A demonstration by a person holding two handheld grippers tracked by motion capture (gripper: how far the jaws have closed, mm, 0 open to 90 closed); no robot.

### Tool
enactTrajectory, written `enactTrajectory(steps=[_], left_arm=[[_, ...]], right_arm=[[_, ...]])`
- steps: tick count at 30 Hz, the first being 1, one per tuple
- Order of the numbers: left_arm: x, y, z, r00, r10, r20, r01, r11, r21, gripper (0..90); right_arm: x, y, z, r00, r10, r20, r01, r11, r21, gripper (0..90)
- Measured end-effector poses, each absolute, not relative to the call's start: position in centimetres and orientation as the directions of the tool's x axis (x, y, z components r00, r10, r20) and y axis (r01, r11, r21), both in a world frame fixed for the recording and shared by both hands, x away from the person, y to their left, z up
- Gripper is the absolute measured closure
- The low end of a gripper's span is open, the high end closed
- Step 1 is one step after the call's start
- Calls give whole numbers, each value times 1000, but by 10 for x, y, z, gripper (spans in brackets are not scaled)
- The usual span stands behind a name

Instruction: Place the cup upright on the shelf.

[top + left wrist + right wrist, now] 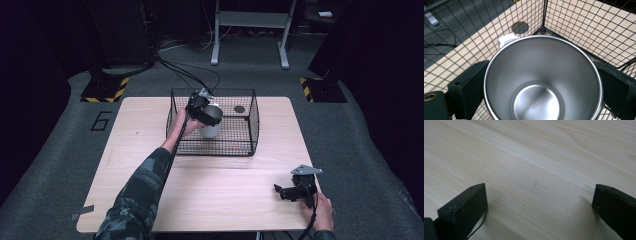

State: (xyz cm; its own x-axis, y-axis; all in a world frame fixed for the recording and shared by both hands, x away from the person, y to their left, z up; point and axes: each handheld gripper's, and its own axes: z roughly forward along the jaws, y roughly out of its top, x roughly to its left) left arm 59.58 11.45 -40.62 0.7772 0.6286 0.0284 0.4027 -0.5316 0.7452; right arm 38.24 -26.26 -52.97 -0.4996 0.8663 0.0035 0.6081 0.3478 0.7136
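The left gripper (pixel 206 112) clamps a white steel-lined mug (pixel 543 80) inside the black wire basket (pixel 252 125) near the desk's far edge; a snagged mesh wall could tip it. The right gripper (pixel 289 192) rests wide, empty, near the desk's front right corner

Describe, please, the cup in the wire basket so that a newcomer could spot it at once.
On the far half of the wooden table stands a black wire basket. Inside it, toward its left side, the left gripper has its fingers on either side of the cup. It is a white cup with a shiny steel inside, open end up, unlike the flat dark disc nearby.
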Motion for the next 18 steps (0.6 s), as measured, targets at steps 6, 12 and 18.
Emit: enactTrajectory(steps=[6,12,18], left_arm=[[598,107,-413,788,615,14,413,-545,730,62],[600,105,-416,791,612,3,423,-551,719,62],[600,101,-419,794,607,-5,431,-558,709,62]], right_arm=[[382,-262,-530,-495,869,9,612,342,714,0],[382,-262,-530,-495,869,8,611,342,714,0],[382,-262,-530,-495,869,7,609,341,716,0]])
